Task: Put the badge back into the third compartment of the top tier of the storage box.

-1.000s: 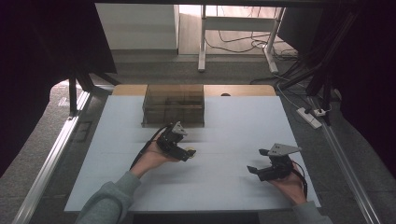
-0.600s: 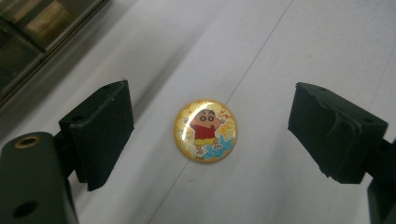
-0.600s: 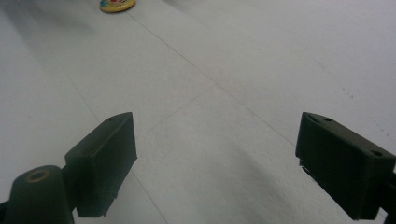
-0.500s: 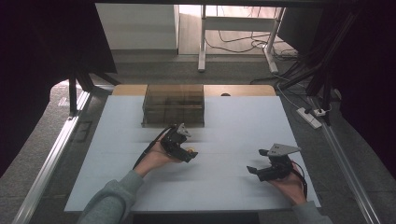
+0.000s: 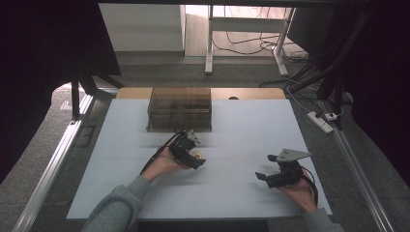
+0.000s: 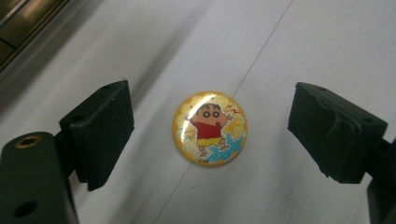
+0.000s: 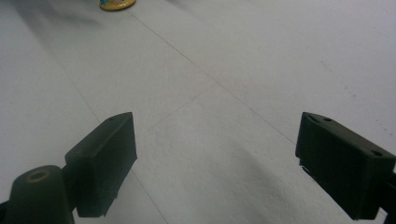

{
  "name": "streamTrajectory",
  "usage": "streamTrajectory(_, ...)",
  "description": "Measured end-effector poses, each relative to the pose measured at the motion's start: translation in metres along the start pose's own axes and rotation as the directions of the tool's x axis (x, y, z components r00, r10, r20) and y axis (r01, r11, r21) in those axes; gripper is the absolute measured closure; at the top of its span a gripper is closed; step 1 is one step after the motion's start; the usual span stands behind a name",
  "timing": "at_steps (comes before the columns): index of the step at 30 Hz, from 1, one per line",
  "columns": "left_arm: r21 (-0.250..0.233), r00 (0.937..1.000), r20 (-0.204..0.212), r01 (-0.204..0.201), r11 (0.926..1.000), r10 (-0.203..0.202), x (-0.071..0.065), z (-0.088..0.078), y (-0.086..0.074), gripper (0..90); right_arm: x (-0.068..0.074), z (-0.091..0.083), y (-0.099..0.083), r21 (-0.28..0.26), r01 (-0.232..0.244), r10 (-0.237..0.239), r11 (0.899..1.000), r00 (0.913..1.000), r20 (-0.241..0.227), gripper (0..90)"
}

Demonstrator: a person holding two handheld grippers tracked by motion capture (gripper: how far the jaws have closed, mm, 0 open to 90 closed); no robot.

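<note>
Left black two-jaw gripper [image 5: 193,155] sat low with jaws spread wide; right black two-jaw gripper [image 5: 267,169] hovered off to the side, jaws wide too.

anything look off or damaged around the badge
Nothing stands out. The round cartoon badge lies flat and intact on the white table, centred between the open jaws of the left hand-held gripper, untouched.

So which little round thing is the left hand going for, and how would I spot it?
Start at the white table and find the brown see-through box at its far edge. Just in front of the box, the left tongs hover open over a badge lying flat between them. It is the only small colourful thing there: shiny yellow, with a cartoon child in a red shirt.
</note>
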State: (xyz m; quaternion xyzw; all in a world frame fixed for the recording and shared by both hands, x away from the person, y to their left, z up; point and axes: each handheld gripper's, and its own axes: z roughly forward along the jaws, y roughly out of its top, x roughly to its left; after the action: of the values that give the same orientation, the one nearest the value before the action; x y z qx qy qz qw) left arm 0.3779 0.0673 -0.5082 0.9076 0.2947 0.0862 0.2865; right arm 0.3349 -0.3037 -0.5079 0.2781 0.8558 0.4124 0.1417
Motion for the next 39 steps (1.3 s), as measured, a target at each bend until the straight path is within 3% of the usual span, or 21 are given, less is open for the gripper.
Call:
streamTrajectory(20,0.071,0.9991,-0.002,-0.043,0.9965,0.044,0.001,0.013,-0.002,23.3,0.000,0.000,0.000,0.004,0.003,-0.003,1.000,1.0000,0.000,12.2)
streamTrajectory(23,0.073,0.9992,0.014,-0.037,0.9966,0.036,0.002,0.014,-0.003,25.1,0.000,0.000,0.000,0.006,0.002,-0.002,1.000,1.0000,0.000,12.2)
streamTrajectory(25,0.068,0.9986,0.039,-0.038,0.9970,0.035,0.003,0.014,-0.003,30.2,0.000,0.001,0.000,0.005,0.001,-0.001,1.000,1.0000,-0.002,12.2)
streamTrajectory(31,0.067,0.9989,0.040,-0.028,0.9974,0.025,0.003,0.013,-0.003,39.3,0.000,0.001,0.000,0.007,0.001,-0.001,1.000,1.0000,-0.004,12.2)
streamTrajectory(33,0.066,0.9991,0.036,-0.023,0.9976,0.020,0.003,0.012,-0.003,46.7,0.000,0.001,0.000,0.008,0.002,-0.002,1.000,1.0000,-0.003,12.2)
streamTrajectory(39,0.066,0.9994,0.027,-0.022,0.9976,0.020,0.002,0.012,-0.003,47.1,0.000,0.001,0.000,0.006,0.004,-0.004,1.000,1.0000,0.001,12.2)
